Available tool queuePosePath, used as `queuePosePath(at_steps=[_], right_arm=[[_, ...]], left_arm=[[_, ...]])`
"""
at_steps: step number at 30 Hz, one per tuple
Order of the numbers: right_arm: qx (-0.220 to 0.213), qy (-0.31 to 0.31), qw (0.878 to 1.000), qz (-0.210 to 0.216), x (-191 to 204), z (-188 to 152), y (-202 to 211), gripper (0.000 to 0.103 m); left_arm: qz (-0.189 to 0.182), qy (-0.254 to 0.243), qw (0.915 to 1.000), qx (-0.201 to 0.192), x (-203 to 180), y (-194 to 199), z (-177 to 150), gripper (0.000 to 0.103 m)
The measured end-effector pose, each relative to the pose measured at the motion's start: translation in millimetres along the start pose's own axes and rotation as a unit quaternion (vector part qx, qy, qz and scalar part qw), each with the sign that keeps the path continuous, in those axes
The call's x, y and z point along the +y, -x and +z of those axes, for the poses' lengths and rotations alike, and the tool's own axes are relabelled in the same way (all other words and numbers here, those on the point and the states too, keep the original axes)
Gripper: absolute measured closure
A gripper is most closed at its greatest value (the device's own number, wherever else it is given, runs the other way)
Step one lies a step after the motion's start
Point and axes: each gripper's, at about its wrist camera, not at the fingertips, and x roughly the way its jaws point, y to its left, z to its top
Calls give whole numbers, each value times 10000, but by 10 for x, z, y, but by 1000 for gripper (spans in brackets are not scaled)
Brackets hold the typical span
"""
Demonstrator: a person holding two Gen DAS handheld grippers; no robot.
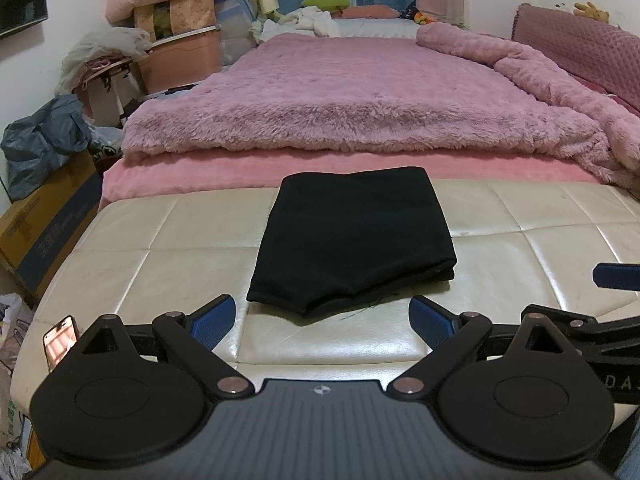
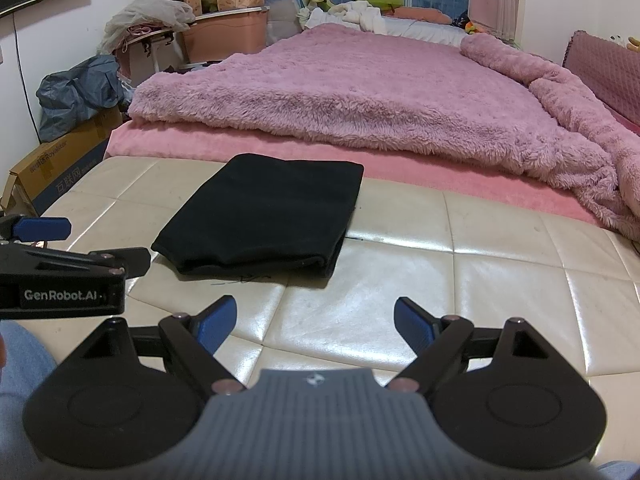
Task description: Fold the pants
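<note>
The black pants [image 1: 352, 236] lie folded into a thick rectangle on the cream leather bench [image 1: 152, 264], their layered edge facing me. My left gripper [image 1: 322, 322] is open just short of that near edge, with nothing between its blue pads [image 1: 214, 320]. In the right wrist view the pants [image 2: 264, 220] sit ahead and to the left on the bench [image 2: 460, 280]. My right gripper [image 2: 316, 324] is open and empty, set back from the pants and to their right. The left gripper's body shows at the left edge of that view.
Behind the bench is a bed with a fluffy pink blanket [image 1: 360, 92]. A phone [image 1: 60, 342] lies on the bench's left end. Cardboard boxes [image 1: 44, 220], a grey bag [image 1: 40, 140] and storage bins [image 1: 180, 56] crowd the left wall. A leg in jeans [image 2: 20, 364] is at lower left.
</note>
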Motion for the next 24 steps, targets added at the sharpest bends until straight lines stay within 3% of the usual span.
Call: queuePosePath(at_steps=[24], right_arm=[[59,1,10000,41,15,-10,-13,21]], left_arm=[[-6,154,9999,-7,-17,-19,-15,0]])
